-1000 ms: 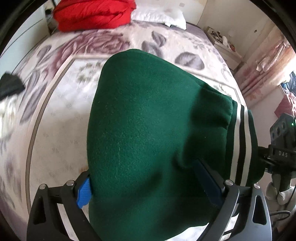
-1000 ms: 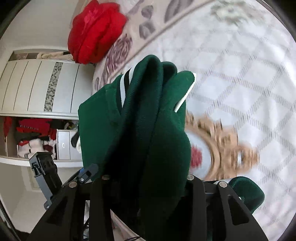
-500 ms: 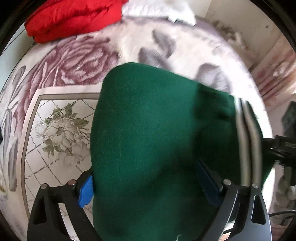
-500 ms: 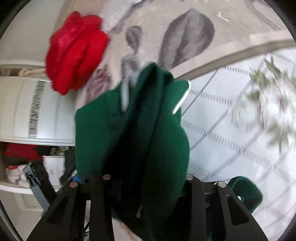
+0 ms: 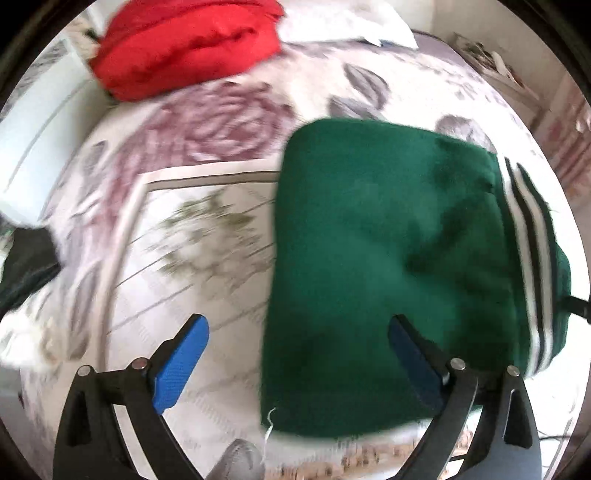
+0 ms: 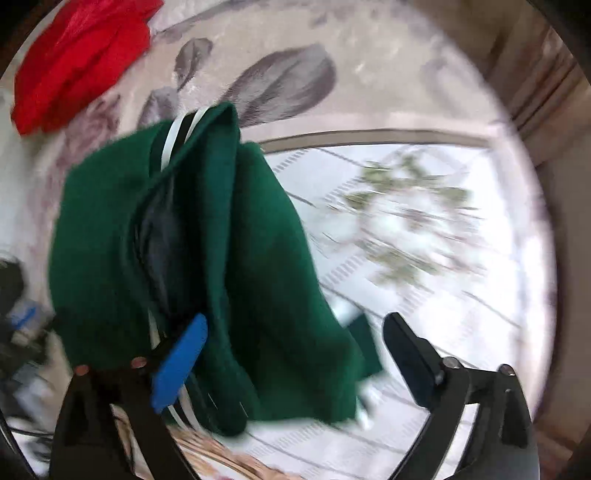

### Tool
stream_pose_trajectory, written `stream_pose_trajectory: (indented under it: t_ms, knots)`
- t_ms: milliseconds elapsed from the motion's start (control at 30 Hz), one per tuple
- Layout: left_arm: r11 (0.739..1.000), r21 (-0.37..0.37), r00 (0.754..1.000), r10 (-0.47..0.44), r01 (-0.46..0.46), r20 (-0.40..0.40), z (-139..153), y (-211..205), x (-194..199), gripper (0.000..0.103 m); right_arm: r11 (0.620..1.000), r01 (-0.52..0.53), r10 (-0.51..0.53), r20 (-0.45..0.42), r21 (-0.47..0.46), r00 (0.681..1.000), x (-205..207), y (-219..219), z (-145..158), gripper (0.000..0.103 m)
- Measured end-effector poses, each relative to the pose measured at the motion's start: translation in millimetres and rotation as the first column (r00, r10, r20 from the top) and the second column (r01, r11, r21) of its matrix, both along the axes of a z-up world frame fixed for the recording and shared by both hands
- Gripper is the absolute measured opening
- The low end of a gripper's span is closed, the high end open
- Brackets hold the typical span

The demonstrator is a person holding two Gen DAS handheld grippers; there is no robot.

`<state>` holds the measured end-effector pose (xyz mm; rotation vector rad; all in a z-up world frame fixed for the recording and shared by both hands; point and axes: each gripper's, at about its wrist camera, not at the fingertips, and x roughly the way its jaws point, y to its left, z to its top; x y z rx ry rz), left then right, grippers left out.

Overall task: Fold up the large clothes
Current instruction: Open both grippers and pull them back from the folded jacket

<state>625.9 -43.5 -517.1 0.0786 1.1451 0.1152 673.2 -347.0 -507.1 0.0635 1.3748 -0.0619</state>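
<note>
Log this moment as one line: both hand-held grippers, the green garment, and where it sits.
left hand-held gripper: open | right hand-held gripper: opening, not pinching | folded green fleece garment: on floral bedspread | red folded fabric: beyond

Motion blur smears the bedspread [image 5: 207, 229] pattern in both views. The green garment [image 6: 207, 258] hides the bed beneath it. The red bundle [image 6: 77, 55] is cut by the frame edge. Dark clutter [image 6: 18, 325] at left is unreadable.

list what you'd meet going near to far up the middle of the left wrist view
left tool → green garment → floral bedspread → red folded bedding and white pillow at the far end
</note>
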Motion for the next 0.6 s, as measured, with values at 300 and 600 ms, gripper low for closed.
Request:
stream_pose_trajectory:
  t_ms: [300, 600]
  knots:
    - [1.0, -0.005, 0.992, -0.009, 0.01, 0.122, 118, -25, -121, 0.1, 0.984, 0.047, -0.022, 0.145, -0.169, 0.989, -145, 33, 126, 0.103]
    - [0.998, -0.054, 0.973, -0.003, 0.016, 0.229, 263, -39, -250, 0.1, 0.963, 0.069, 0.024, 0.337, -0.26, 0.941, -286, 57, 307, 0.103]
